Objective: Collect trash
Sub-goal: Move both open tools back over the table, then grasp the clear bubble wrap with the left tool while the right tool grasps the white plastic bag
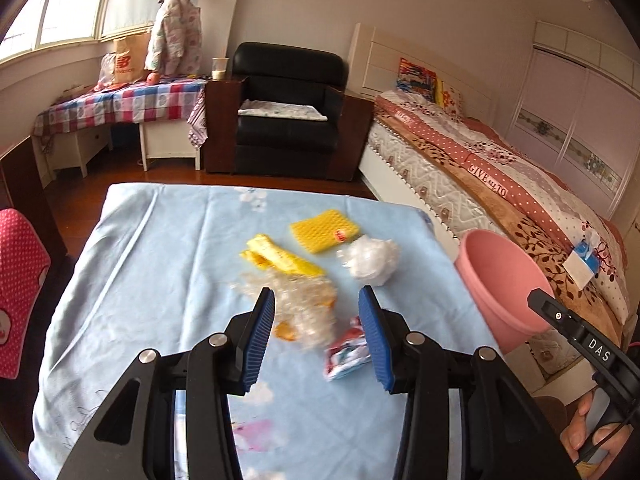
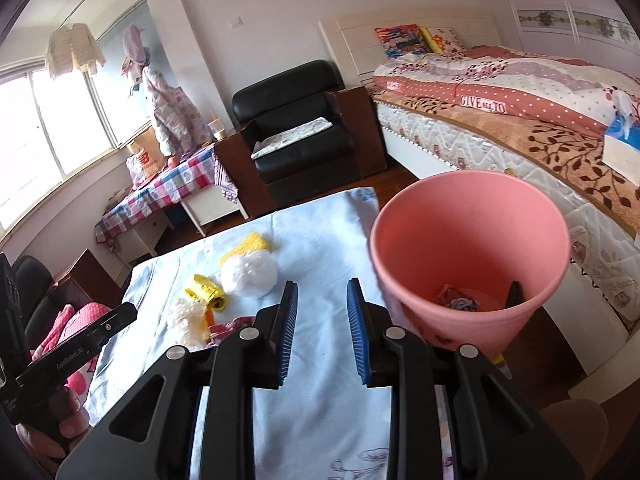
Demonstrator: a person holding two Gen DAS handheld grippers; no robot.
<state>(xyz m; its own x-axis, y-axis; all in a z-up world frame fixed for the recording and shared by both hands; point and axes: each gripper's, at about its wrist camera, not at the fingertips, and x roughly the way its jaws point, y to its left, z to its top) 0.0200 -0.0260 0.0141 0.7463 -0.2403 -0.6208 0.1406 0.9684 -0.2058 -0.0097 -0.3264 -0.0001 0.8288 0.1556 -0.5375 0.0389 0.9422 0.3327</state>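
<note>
A: Left gripper (image 1: 316, 304) up over the pale blue cloth-covered surface (image 1: 160, 260), blue-padded fingers (image 1: 262, 336) spread wide, nothing clamped between.
B: Below that gap, a crinkled clear plastic wrapper with orange bits (image 1: 302, 308), blurred. Just beside the right-hand finger, a red and white snack packet (image 1: 346, 350), flat on the cloth.
A: Farther back: a crumpled yellow wrapper (image 1: 280, 258), a yellow waffle-textured sponge (image 1: 324, 230) and a scrunched white plastic ball (image 1: 370, 260), all near one another, ball just beside the sponge.
B: Right gripper (image 2: 322, 312) now: fingers (image 2: 288, 336) parted by a narrower gap, empty, above bare cloth.
A: Round pink plastic bin (image 2: 468, 256) just right of those fingers, upright at the edge of the surface, beside the bed (image 2: 520, 128). Some scraps already at the bottom.
B: Hard to tell what scraps exactly. Black armchair (image 1: 288, 112) well beyond, against the wall.
</note>
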